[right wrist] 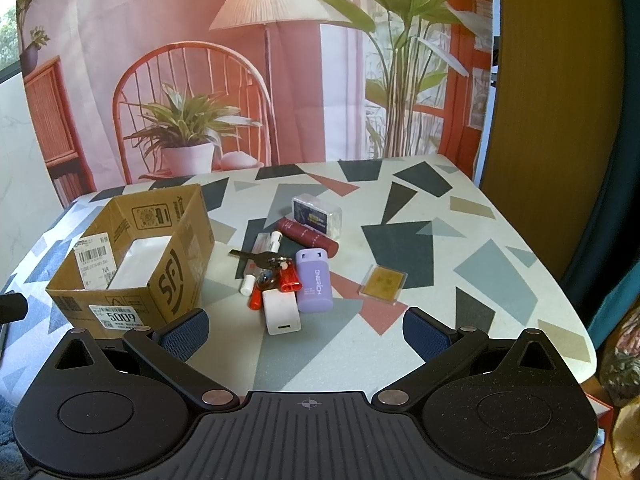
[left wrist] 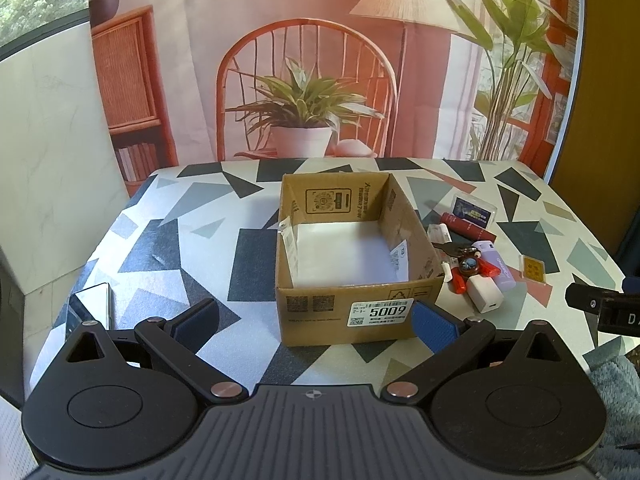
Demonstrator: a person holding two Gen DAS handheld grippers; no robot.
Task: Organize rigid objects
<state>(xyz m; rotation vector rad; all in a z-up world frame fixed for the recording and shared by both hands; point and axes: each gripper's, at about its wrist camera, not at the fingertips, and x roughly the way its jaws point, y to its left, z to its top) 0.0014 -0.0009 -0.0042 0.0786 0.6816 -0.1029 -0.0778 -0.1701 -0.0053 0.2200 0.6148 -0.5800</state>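
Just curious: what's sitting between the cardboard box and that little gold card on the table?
A small pile: keys, charger, purple case, red tubes. The right wrist view shows it best, between box and card.

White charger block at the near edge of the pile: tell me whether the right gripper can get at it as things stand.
Probably yes. The white charger block lies nearest the right gripper, whose jaws stand wide open with bare table between. Only the purple case and the red items crowd its far end.
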